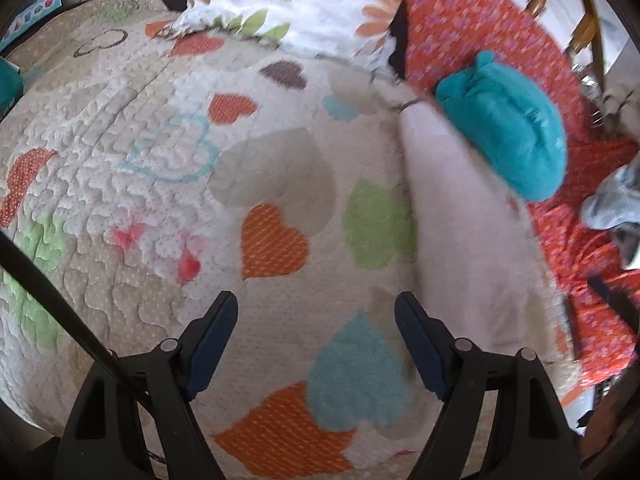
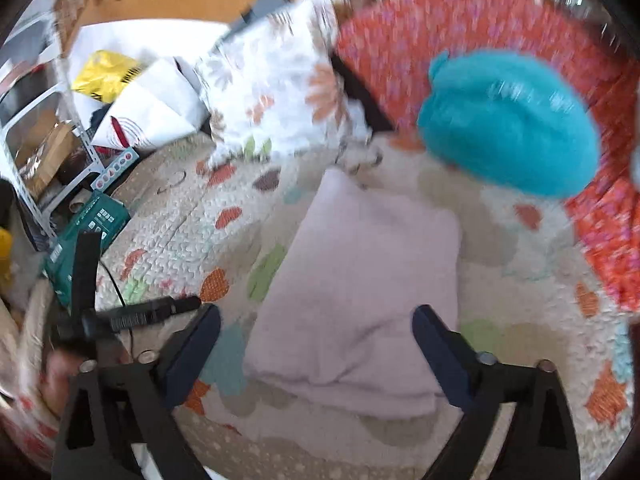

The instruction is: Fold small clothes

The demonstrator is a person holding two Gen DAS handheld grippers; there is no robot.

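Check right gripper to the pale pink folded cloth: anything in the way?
Nothing visible. The right gripper is open above the pale pink folded cloth, which lies flat on the quilt. The teal bundle sits beyond the cloth's far corner, out of the way.

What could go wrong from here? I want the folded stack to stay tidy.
1. The teal bundle sits close beyond the folded pale pink cloth; reaching for it could drag the fold open.
2. The open right gripper hangs right over the pink cloth and could snag it.
3. A black cable by the quilt might catch.
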